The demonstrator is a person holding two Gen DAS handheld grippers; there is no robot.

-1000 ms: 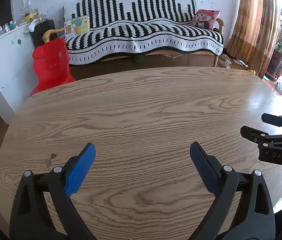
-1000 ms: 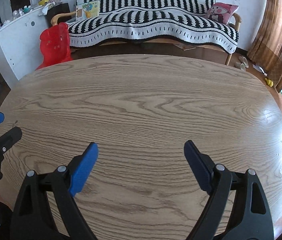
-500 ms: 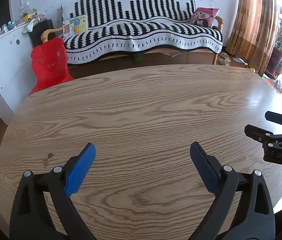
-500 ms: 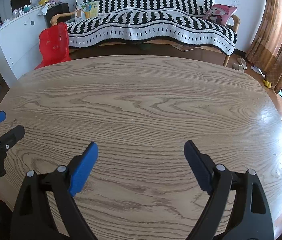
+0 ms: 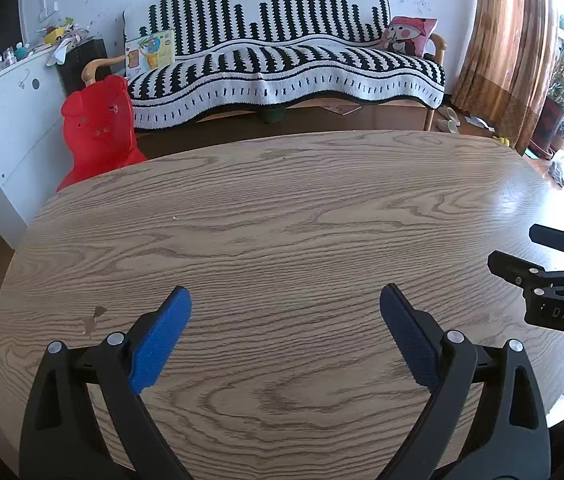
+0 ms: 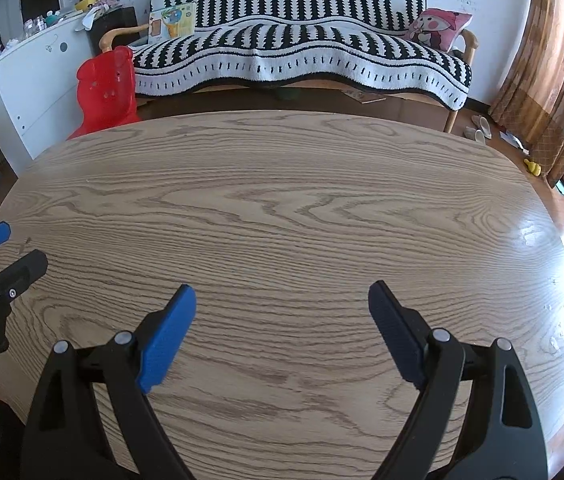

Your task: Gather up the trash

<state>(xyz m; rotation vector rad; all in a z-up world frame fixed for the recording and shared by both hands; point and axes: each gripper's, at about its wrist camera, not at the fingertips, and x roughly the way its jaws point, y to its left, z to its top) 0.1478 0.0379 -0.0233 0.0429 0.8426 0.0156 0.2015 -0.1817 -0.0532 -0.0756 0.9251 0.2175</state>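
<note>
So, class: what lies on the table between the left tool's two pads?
Only bare wood of the table shows between the open left tool's pads, in the left wrist view.

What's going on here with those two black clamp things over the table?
A person holds a clamp-like gripper in each hand, meant for collecting trash. The left gripper and the right gripper are both open and empty above a wooden table. No obvious trash shows on it, only a tiny speck. Nothing is being picked up.

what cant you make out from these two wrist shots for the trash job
- Table near edge: both views, hidden behind the open left gripper and right gripper.
- Pale speck: left view, too small to identify.
- Floor beside the table: cut off by the fisheye rim.
</note>
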